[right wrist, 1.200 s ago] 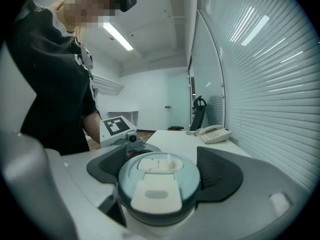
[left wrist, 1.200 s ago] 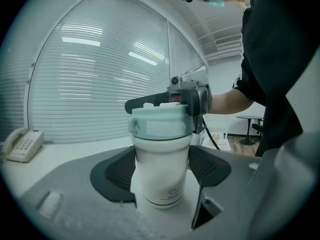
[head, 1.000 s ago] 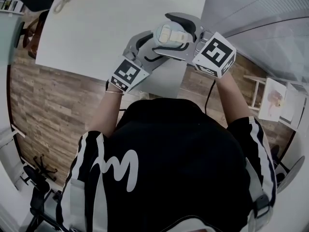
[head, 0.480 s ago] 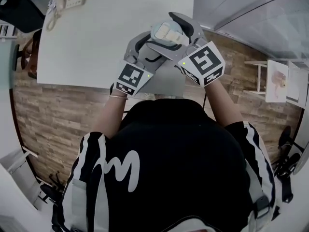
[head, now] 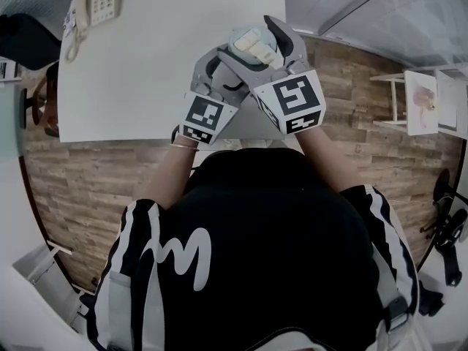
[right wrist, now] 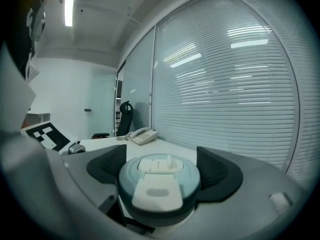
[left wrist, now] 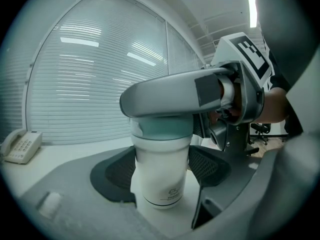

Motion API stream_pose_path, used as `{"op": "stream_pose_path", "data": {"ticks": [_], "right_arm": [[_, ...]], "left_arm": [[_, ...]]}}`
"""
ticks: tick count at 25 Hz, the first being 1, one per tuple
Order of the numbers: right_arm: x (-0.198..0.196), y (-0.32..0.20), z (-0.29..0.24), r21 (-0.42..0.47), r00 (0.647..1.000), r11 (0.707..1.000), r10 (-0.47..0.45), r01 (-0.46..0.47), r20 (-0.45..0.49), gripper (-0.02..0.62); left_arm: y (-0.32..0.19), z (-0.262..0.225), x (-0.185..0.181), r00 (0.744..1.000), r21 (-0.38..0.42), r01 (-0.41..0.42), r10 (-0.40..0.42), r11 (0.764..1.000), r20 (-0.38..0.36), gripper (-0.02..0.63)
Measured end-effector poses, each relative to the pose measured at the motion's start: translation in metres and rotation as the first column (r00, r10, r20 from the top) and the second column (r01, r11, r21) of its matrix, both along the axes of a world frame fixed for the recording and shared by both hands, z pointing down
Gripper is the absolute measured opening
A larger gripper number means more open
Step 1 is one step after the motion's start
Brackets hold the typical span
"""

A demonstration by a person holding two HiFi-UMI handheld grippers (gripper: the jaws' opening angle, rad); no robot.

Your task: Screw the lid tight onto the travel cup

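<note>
The white counter (head: 146, 64) spreads out beyond the travel cup (left wrist: 162, 174), which sits over the counter's near edge. No view shows whether the cup's base rests on the counter or hangs just above it.

The left hand-held gripper (left wrist: 162, 166) reaches in level at the travel cup's body. Its jaws are set wide, with a dark pad pressed against each side of the white wall, so it is pinching the cup below the lid. The right hand-held gripper (right wrist: 165, 169) reaches in level too, but higher up the cup. Its jaws clamp the teal lid (right wrist: 159, 181) from both sides, and one grey jaw crosses just over the left one.

The travel cup stands upright with its long axis vertical and the lid on top. The lid looks square to the cup's rim.

Tightening probably depends on that stack. The right hand, the one on the lid, has to twist about the cup's upright axis while the left holds the body still.

A telephone (head: 95, 2) lies well apart from the travel cup, at the counter's far corner.
</note>
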State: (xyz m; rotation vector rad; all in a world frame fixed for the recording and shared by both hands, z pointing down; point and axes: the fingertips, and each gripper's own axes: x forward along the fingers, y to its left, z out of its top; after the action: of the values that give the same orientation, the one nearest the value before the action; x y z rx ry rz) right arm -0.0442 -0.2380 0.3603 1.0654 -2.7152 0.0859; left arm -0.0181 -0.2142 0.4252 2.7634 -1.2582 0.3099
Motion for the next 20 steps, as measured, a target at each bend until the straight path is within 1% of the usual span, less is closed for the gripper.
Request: {"op": "stream_pose_path", "data": {"ticks": [4,6,7,8,9,10,11,13,14,16,17,18,20], "right_arm": [[0.005,-0.003,0.0,0.009,0.995,0.995,0.096,-0.096,0.012,0.433],[0.006,-0.004,0.0,0.005,0.993,0.993,0.116,-0.116,0.012,0.429],[0.005,-0.003,0.001,0.002,0.994,0.994,0.105,-0.105,0.007,0.43],[0.003,0.0,0.001,0.005,0.998,0.998,0.069,-0.069,-0.003,0.432],[-0.001,0.005,0.0,0.019,1.0,1.0,0.006,-0.006,-0.015,0.456],[-0.005,0.011,-0.004,0.05,0.997,0.996,-0.074,0.075,-0.024,0.462],[-0.007,0.018,-0.012,0.094,0.987,0.983,-0.157,0.159,-0.028,0.462],[-0.008,0.029,-0.027,0.163,0.95,0.936,-0.31,0.312,-0.034,0.464],[-0.007,0.033,-0.032,0.17,0.923,0.908,-0.383,0.384,-0.041,0.466],[-0.002,0.038,-0.036,0.137,0.856,0.845,-0.516,0.516,-0.043,0.466],[0.001,0.04,-0.037,0.105,0.815,0.808,-0.578,0.579,-0.042,0.466],[0.004,0.04,-0.036,0.069,0.767,0.764,-0.64,0.642,-0.042,0.466],[0.008,0.039,-0.027,0.0,0.654,0.656,-0.754,0.755,-0.058,0.465]], "left_arm": [[0.0,0.0,0.002,1.0,0.003,-0.002,0.002,1.0,-0.001,0.339],[0.0,0.0,0.003,1.0,0.003,-0.003,0.003,1.0,-0.003,0.339],[0.0,0.0,0.003,1.0,0.003,-0.003,0.003,1.0,-0.005,0.339],[0.0,0.0,0.003,1.0,0.001,-0.003,0.003,1.0,-0.006,0.339],[0.0,0.0,0.003,1.0,-0.001,-0.004,0.004,1.0,-0.008,0.339],[0.0,0.0,0.003,1.0,-0.002,-0.008,0.008,1.0,-0.009,0.339],[0.0,-0.001,0.002,1.0,-0.001,-0.013,0.013,1.0,-0.008,0.339],[-0.001,-0.001,0.002,1.0,0.004,-0.024,0.024,1.0,-0.006,0.339],[-0.002,-0.002,0.002,1.0,0.005,-0.025,0.025,1.0,-0.006,0.339],[-0.001,-0.001,0.003,1.0,0.005,-0.024,0.025,1.0,-0.007,0.339],[-0.001,-0.001,0.003,1.0,0.004,-0.025,0.025,1.0,-0.007,0.339],[-0.001,0.0,0.003,1.0,0.004,-0.025,0.025,1.0,-0.006,0.339],[-0.002,0.0,0.002,1.0,0.003,-0.026,0.026,1.0,-0.006,0.339]]}}
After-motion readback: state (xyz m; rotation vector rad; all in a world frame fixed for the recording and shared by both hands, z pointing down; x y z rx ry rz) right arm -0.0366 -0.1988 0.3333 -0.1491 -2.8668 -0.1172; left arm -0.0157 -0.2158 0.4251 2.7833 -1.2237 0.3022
